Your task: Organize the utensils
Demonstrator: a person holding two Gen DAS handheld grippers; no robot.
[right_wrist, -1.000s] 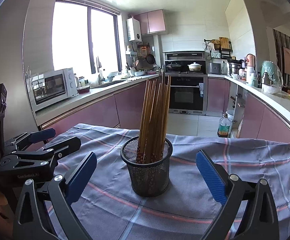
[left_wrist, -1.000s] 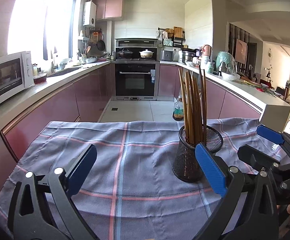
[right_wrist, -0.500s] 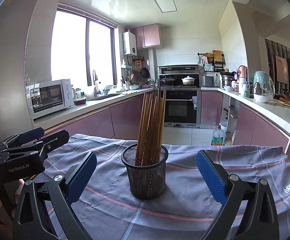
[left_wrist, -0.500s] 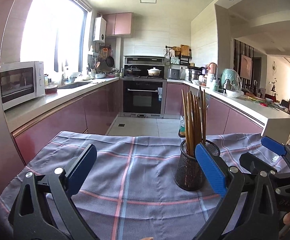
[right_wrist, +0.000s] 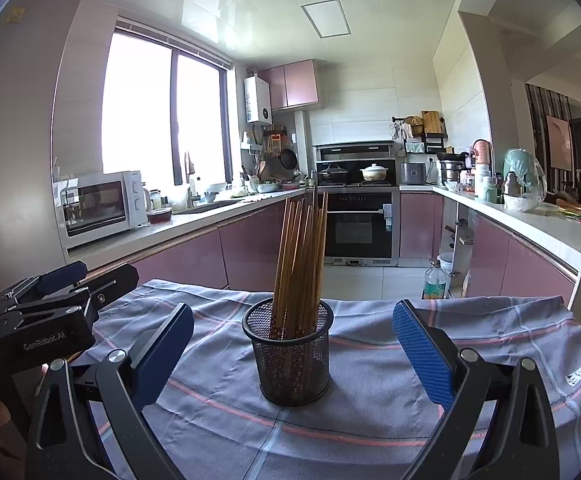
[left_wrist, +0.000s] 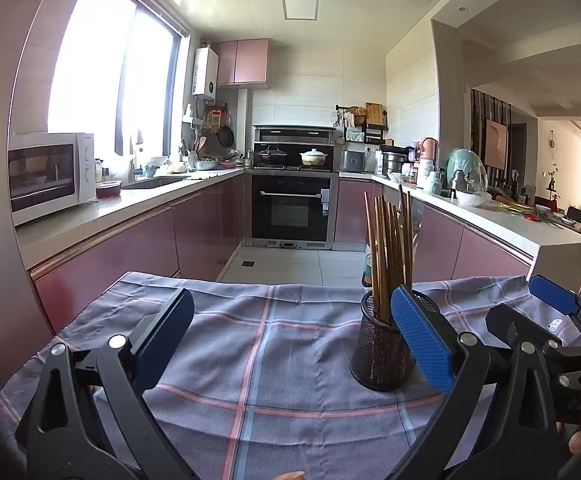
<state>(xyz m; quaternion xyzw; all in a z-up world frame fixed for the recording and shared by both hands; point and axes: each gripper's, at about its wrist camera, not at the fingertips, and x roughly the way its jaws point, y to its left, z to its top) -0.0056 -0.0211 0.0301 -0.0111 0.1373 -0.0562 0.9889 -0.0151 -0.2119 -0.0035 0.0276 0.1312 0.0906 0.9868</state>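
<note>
A black mesh holder [right_wrist: 292,356] stands upright on the checked cloth [right_wrist: 470,344] and holds several brown chopsticks [right_wrist: 300,264]. In the left wrist view the holder [left_wrist: 376,354] is right of centre, partly behind the right finger, with the chopsticks [left_wrist: 388,256] rising from it. My left gripper [left_wrist: 290,340] is open and empty, back from the holder and to its left. My right gripper [right_wrist: 290,350] is open and empty, the holder straight ahead between its fingers but apart from them. Each gripper shows in the other's view: right [left_wrist: 550,320], left [right_wrist: 50,292].
The cloth [left_wrist: 250,344] covers a table whose far edge drops to the kitchen floor. Beyond are pink cabinets, a counter with a microwave [right_wrist: 100,204], an oven [right_wrist: 356,224] and a bottle [right_wrist: 434,280] on the floor.
Both grippers have pulled back and tilted up: the holder sits lower and smaller in each view and more ceiling shows. Both stay open and empty.
</note>
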